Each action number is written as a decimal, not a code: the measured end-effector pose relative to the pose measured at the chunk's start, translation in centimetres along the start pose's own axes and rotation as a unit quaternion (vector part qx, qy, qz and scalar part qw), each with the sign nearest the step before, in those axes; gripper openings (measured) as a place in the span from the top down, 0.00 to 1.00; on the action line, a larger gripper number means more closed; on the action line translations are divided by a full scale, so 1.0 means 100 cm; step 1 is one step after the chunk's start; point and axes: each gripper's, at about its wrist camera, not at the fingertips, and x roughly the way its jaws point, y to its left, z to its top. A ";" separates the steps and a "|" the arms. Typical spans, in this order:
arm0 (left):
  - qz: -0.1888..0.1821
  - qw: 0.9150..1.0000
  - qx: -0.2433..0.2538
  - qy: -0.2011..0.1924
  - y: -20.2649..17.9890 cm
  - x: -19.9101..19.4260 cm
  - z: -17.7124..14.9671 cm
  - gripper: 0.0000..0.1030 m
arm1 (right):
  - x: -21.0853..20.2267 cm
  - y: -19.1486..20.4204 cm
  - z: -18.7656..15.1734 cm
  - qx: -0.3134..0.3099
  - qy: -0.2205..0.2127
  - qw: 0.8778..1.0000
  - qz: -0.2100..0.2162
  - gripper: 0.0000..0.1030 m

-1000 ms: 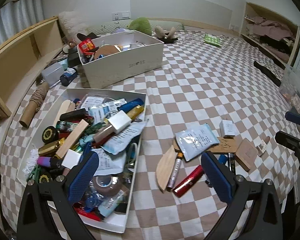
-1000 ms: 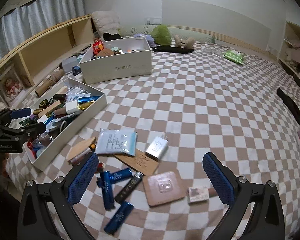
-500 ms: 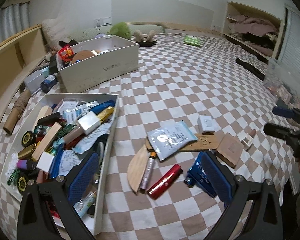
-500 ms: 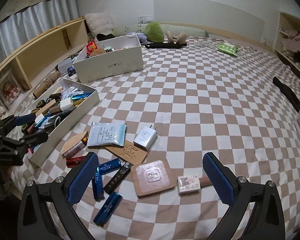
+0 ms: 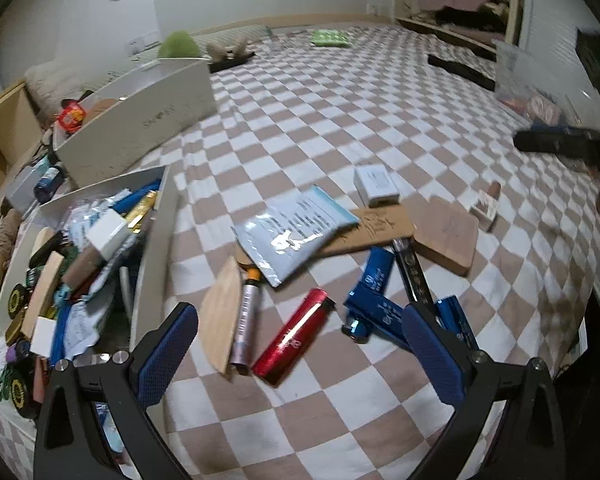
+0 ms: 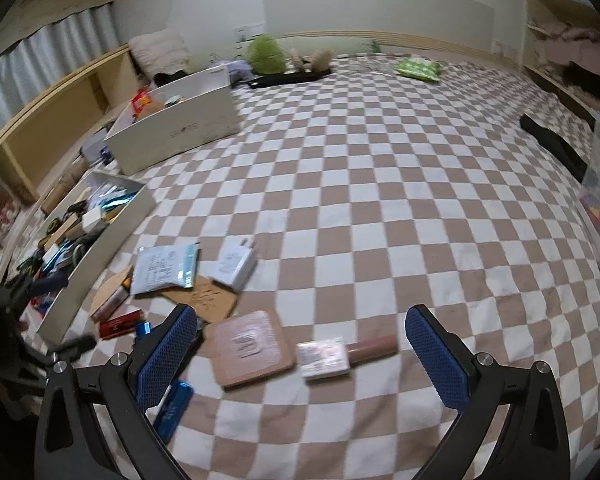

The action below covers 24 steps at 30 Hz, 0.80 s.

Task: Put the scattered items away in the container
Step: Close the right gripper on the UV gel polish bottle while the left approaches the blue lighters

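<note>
Scattered items lie on the checked bedspread: a red tube (image 5: 293,338), a silver tube (image 5: 245,316), blue boxes (image 5: 374,276), a pale blue pouch (image 5: 296,232), a white charger (image 5: 376,191), a brown square case (image 5: 446,234) and a small pink box with a tube (image 6: 328,358). My left gripper (image 5: 300,354) hangs open just above the red tube. My right gripper (image 6: 302,356) is open over the brown case (image 6: 250,346) and the pink box. The white shallow container (image 5: 156,240) at the left is heaped with small items.
A taller white box (image 5: 140,128) full of things stands behind the container. A wooden shelf (image 6: 52,120) runs along the left edge of the bed. Plush toys (image 6: 266,54) and a green packet (image 6: 418,68) lie at the far end; dark cloth (image 6: 552,144) at the right.
Both grippers have swung right and dropped closer to the scattered pile; the left one has left the container and now sits over the red tube. Both stay open.
</note>
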 end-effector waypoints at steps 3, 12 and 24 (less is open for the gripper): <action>-0.001 1.000 0.021 0.007 -0.007 0.006 -0.003 0.00 | 0.004 -0.015 0.000 0.025 -0.001 1.000 -0.004 0.00; -0.025 0.996 0.080 0.034 -0.020 0.023 -0.010 0.00 | 0.025 -0.049 -0.002 0.033 0.025 0.999 -0.030 0.00; -0.072 0.985 0.146 0.062 -0.036 0.039 -0.017 0.00 | 0.074 -0.028 -0.039 -0.070 0.124 0.990 0.004 0.00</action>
